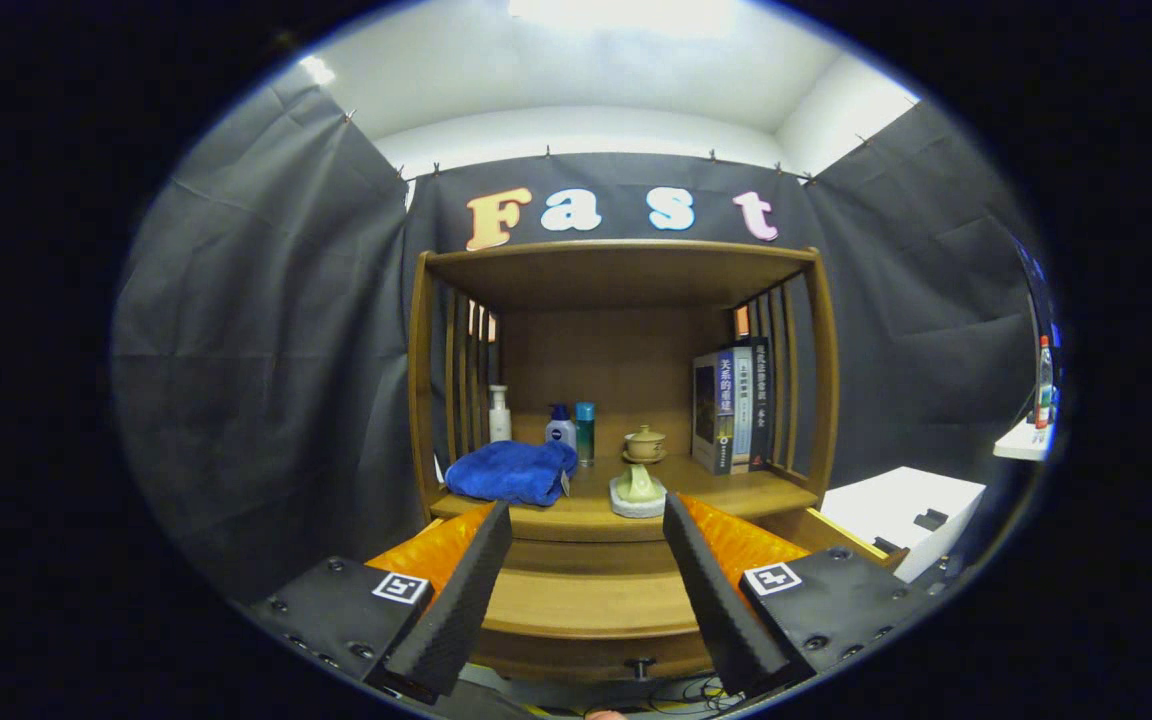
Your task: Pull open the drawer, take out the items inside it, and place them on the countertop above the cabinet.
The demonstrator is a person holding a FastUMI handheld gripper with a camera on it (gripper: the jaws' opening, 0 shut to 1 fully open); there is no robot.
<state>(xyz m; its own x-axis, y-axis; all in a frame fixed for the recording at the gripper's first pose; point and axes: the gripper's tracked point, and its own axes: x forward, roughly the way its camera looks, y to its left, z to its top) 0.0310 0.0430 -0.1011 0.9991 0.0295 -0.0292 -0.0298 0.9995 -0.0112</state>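
drawer (591, 600) sits pulled out below the worktop (596, 515), between my claw (586, 530) fingers, its knob (640, 664) at the front edge. i see the claw spread wide apart, gripping nothing. on the worktop rest a blue towel (511, 472), bottles (571, 428), a lidded teacup (644, 444) and books (733, 405).

The gripper (586, 520) is held level and faces forward. Its two fingers (466, 590) are spread wide apart, converging slightly toward the tips. Nothing is held between them, and neither finger touches anything.
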